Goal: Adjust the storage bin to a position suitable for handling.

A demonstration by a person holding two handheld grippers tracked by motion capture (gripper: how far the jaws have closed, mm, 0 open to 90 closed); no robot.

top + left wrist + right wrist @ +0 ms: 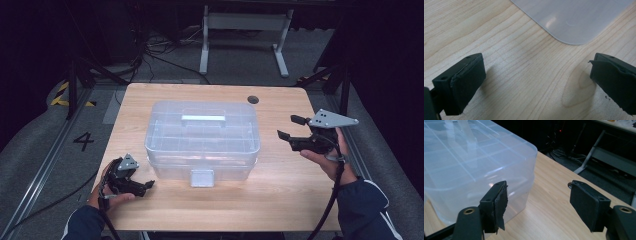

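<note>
A clear plastic storage box (202,137) with its lid on, a flat handle (203,119) on top and a front latch (202,177) stands in the middle of the wooden table (280,185). My left gripper (144,187) rests low at the box's front left corner, open and empty. In the left gripper view its jaws (536,82) frame bare wood, with the box's rounded corner (571,17) just ahead. My right gripper (291,127) hovers above the table to the right of the box, open and pointing at it. In the right gripper view the box's corner (474,162) lies ahead of the left jaw, with nothing between the jaws (546,205).
A dark round cable hole (253,99) sits in the tabletop behind the box on the right. Beyond the far edge stand a white table frame (245,25) and loose cables on the floor. A floor mark "4" (83,141) lies left of the table.
</note>
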